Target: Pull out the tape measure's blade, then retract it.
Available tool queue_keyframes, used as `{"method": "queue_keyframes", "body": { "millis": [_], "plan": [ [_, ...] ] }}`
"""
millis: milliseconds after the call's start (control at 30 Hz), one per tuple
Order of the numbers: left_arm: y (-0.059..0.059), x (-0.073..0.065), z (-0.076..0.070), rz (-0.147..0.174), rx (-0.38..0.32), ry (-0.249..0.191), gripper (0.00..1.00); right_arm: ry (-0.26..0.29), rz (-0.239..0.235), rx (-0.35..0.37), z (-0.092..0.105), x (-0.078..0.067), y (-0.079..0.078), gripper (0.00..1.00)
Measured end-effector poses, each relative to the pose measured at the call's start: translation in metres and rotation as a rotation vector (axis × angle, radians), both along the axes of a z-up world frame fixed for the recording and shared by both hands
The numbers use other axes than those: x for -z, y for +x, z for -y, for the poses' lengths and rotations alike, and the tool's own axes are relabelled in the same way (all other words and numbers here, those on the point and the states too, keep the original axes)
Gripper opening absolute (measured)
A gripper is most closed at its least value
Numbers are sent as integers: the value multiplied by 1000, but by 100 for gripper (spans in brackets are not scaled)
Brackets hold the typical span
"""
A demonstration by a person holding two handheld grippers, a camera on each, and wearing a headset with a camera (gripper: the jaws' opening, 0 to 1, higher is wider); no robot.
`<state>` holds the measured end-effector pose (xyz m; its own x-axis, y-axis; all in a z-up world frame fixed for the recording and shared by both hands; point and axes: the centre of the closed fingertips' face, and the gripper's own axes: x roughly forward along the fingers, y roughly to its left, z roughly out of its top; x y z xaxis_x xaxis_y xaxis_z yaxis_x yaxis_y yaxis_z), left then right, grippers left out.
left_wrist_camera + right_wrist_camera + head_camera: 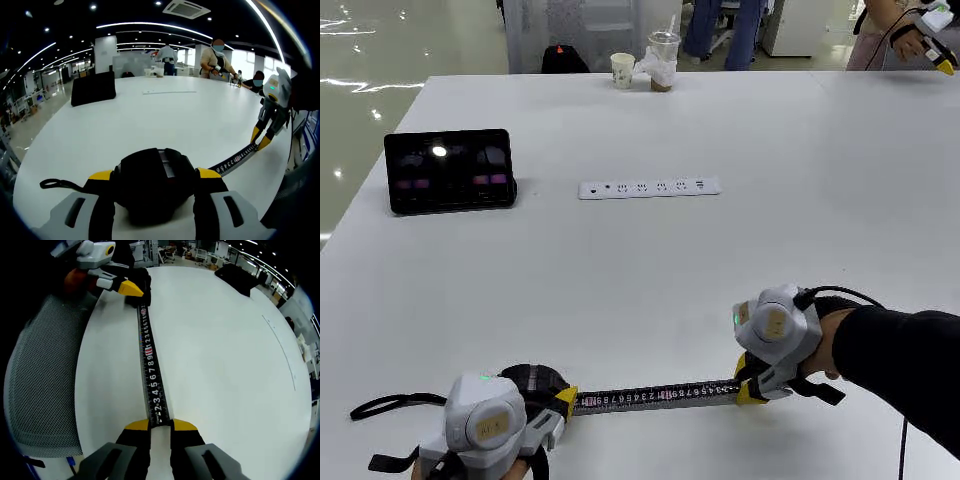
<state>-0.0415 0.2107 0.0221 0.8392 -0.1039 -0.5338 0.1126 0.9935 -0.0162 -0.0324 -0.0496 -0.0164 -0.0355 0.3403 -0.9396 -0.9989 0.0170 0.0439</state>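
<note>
The black tape measure case (154, 179) sits on the white table at the near edge, clamped between the yellow-tipped jaws of my left gripper (155, 175), also seen in the head view, left gripper (555, 405). Its case (532, 382) has a black wrist strap (382, 405) trailing left. The dark numbered blade (655, 396) runs out rightward along the table to my right gripper (748, 385), which is shut on the blade's end. In the right gripper view the blade (150, 375) stretches from my right gripper (160, 425) up to the case (137, 292).
A black tablet (450, 170) lies at the left, a white power strip (649, 187) in the table's middle, and cups (645, 65) at the far edge. Another person's hand with a gripper (925, 35) is at the far right corner. People stand beyond the table.
</note>
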Motion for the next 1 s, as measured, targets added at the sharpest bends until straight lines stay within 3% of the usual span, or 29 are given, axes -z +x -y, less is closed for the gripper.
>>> {"method": "queue_keyframes", "body": {
  "millis": [533,1000],
  "plan": [
    [1,0,-1,0,1,-4,58,8,20,-56,-5,0,-1,12],
    [1,0,0,-2,2,-4,58,20,25,-62,-9,1,-1,12]
  ]
}}
